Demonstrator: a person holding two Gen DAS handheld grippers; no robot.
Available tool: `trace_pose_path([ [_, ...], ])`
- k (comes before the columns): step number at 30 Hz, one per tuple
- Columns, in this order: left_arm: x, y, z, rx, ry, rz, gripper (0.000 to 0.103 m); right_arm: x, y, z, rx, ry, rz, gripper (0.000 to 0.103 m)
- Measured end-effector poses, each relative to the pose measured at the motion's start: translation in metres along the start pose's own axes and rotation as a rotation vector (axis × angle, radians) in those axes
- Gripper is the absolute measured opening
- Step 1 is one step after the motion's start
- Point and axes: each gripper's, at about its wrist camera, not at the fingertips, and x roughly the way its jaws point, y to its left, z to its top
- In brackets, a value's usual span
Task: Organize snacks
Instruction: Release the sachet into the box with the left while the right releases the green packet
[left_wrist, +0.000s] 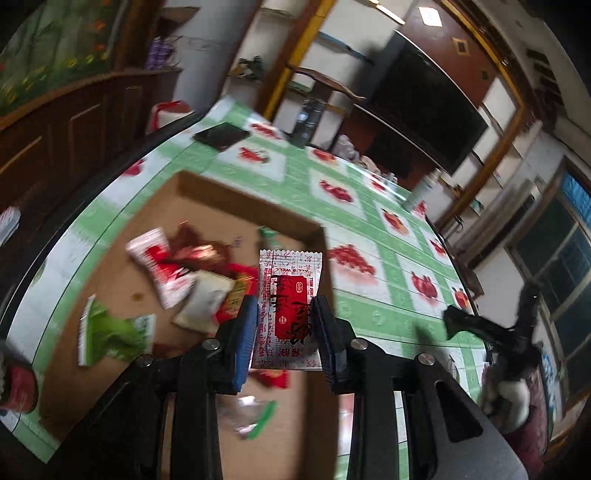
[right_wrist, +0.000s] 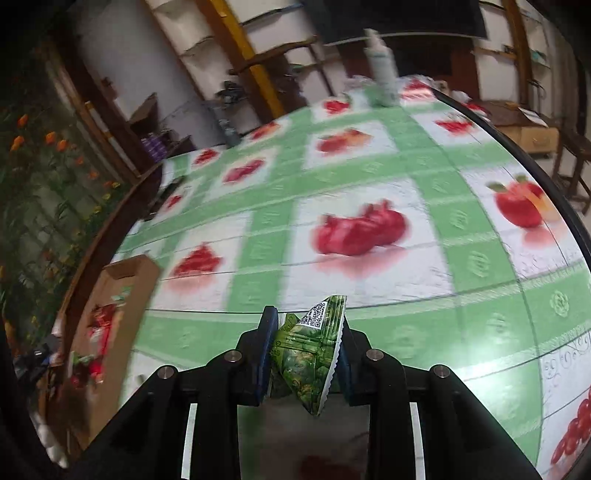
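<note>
A white packet (left_wrist: 286, 308) with a red label is clenched in the left tool (left_wrist: 284, 332), above the cardboard box (left_wrist: 221, 199) at 12 o'clock (loose snacks (left_wrist: 173, 273) inside, blurred). A crumpled green packet (right_wrist: 308, 354) is gripped by the right tool (right_wrist: 306, 354) over the fruit-patterned surface (right_wrist: 369, 177); a bottle (right_wrist: 382, 74) stands at 12 o'clock.

Right hand-held gripper (right_wrist: 306, 354) clamps green snack packet (right_wrist: 308, 354) above tablecloth (right_wrist: 406, 332).

Each black claw (left_wrist: 284, 325) (right_wrist: 306, 339) has blue-padded fingers (left_wrist: 245, 339) and silver screws.
</note>
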Motion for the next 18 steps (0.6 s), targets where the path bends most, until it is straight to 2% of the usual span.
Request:
trace_pose_path([
  [5,0.004,0.019,-0.012,-0.028,0.024,-0.012,0.028,-0.009,0.101,0.005,-0.170,0.030,0.116,0.029],
  [11,0.000,0.033,-0.029,-0.030,0.069,-0.042,0.028,0.028,0.204,-0.019,-0.307,0.140,0.218,0.029],
  [16,-0.014,0.040,-0.037,-0.010,0.063,-0.032,0.028,0.058,0.252,-0.044,-0.372,0.192,0.238,0.029],
  [18,-0.018,0.044,-0.037,-0.010,0.058,-0.021,0.028,0.065,0.262,-0.051,-0.404,0.186,0.217,0.029],
])
